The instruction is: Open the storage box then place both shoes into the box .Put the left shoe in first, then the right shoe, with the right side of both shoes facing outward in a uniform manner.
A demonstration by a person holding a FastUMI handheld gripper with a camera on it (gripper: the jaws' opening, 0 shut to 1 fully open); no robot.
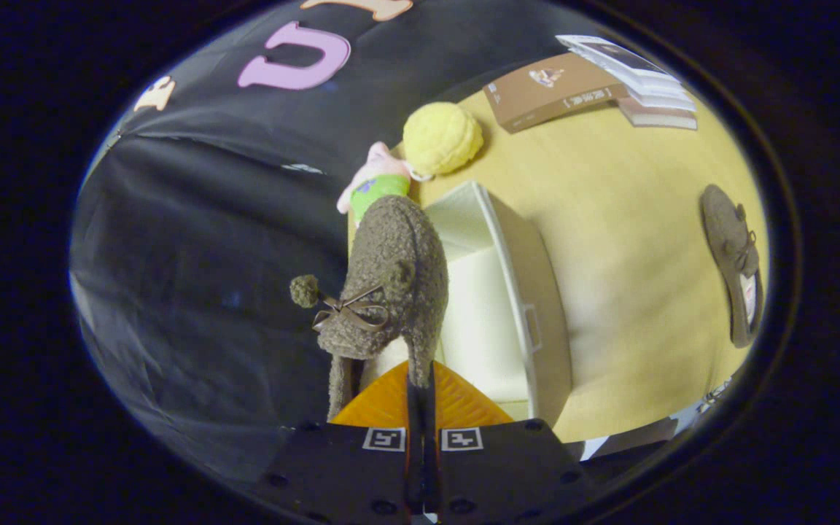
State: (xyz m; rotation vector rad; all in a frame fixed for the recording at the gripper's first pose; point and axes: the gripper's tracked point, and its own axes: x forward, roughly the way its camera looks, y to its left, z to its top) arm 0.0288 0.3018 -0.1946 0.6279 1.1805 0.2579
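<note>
A brown fuzzy shoe [391, 284] with a ribbon bow and pom-poms hangs from my gripper [420, 383], which is shut on the shoe's heel rim. The shoe is held above the open white storage box [515, 292], its toe pointing away from the fingers. The box's door [540, 321] stands swung open beside the pale inside. The second brown shoe [733, 262] lies on the yellow table [631, 240] far off to the right of the box, its opening showing.
A plush toy [376, 182] with a yellow round head [442, 138] rests just beyond the box. A brown book [551, 91] and a stack of books [639, 80] lie at the table's far side.
</note>
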